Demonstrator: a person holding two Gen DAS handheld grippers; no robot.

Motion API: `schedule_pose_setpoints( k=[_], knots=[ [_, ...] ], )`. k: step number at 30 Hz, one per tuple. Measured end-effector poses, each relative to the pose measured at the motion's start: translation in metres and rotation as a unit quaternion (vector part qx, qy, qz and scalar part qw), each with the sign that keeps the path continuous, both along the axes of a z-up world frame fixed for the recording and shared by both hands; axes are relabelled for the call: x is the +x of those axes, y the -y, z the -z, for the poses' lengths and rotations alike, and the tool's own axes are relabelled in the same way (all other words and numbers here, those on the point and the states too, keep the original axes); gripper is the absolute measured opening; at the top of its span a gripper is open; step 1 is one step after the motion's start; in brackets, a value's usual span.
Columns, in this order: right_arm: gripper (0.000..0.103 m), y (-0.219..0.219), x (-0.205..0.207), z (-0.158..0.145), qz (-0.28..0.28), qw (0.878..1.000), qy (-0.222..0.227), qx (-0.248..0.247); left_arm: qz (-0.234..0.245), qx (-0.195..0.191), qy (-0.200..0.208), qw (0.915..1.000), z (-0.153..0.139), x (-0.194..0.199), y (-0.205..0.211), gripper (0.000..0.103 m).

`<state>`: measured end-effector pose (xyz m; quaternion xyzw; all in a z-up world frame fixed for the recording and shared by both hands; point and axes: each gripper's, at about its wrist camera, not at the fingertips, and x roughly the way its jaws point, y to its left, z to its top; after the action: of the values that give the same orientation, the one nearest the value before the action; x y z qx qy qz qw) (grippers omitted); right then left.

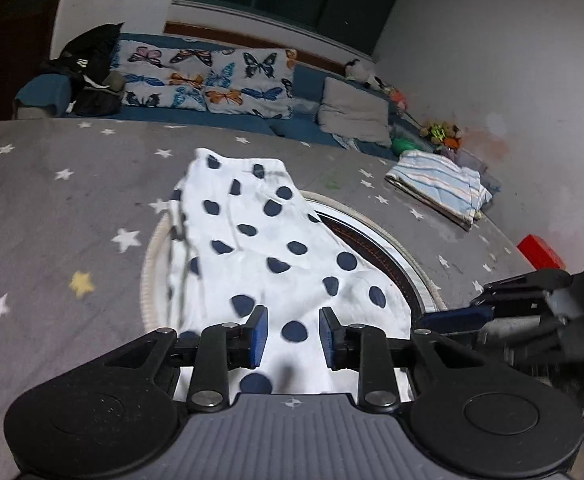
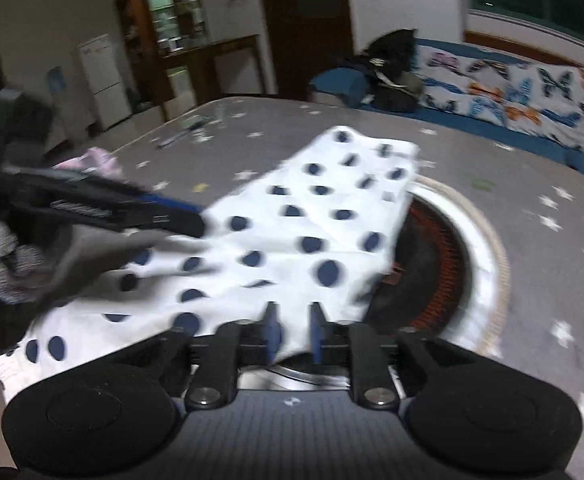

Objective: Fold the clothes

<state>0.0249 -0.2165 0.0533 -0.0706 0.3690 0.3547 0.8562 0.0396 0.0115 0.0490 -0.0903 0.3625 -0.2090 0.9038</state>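
Observation:
A white garment with dark blue polka dots (image 1: pixel 268 248) lies spread over the grey star-patterned table (image 1: pixel 52 216) and partly covers a round inset. It also shows in the right wrist view (image 2: pixel 292 232). My left gripper (image 1: pixel 293 336) is open, with its blue pads on either side of the garment's near edge. My right gripper (image 2: pixel 295 330) is partly open, with cloth between its pads at the garment's near right corner. The right gripper shows at the right in the left wrist view (image 1: pixel 488 304), and the left gripper shows blurred at the left in the right wrist view (image 2: pixel 164 212).
A round inset with a white rim (image 1: pixel 408 256) sits in the table under the garment. A folded striped cloth (image 1: pixel 440 184) and a red box (image 1: pixel 540 252) lie at the right. More clothes (image 2: pixel 92 164) lie at the left. A blue sofa with butterfly cushions (image 1: pixel 208 80) stands behind.

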Motion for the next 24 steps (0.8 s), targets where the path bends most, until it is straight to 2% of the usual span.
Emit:
schedule_pose_setpoints(
  k=[1, 4, 7, 8, 11, 17, 20, 24],
  knots=[
    [0.032, -0.006, 0.000, 0.003, -0.005, 1.000, 0.000, -0.001, 0.002, 0.005, -0.004, 1.0000, 0.003, 0.004, 0.004, 0.030],
    [0.032, -0.020, -0.001, 0.016, -0.012, 1.000, -0.006, -0.008, -0.009, 0.047, -0.002, 0.9988, 0.016, 0.012, 0.005, 0.030],
    [0.035, -0.024, -0.008, 0.026, -0.014, 0.999, 0.000, -0.030, -0.025, 0.087, 0.002, 0.9959, 0.026, 0.018, 0.002, 0.021],
    [0.037, -0.023, -0.011, 0.027, -0.016, 0.999, 0.002, -0.031, -0.034, 0.088, 0.003, 0.9955, 0.026, 0.020, -0.003, 0.017],
    [0.038, -0.018, -0.017, 0.027, -0.015, 0.999, 0.000, -0.034, -0.059, 0.095, 0.005, 0.9937, 0.025, 0.026, -0.014, 0.016],
    [0.042, -0.010, -0.019, 0.025, -0.010, 1.000, -0.003, -0.026, -0.071, 0.114, 0.013, 0.9908, 0.018, 0.026, -0.013, 0.016],
    [0.044, -0.006, -0.019, 0.019, -0.008, 1.000, 0.006, -0.015, -0.059, 0.108, 0.028, 0.9921, 0.005, 0.017, -0.004, 0.016],
    [0.052, -0.005, -0.010, 0.014, 0.004, 1.000, 0.018, 0.006, -0.014, 0.091, 0.032, 0.9952, -0.004, 0.012, 0.019, 0.016]
  ],
)
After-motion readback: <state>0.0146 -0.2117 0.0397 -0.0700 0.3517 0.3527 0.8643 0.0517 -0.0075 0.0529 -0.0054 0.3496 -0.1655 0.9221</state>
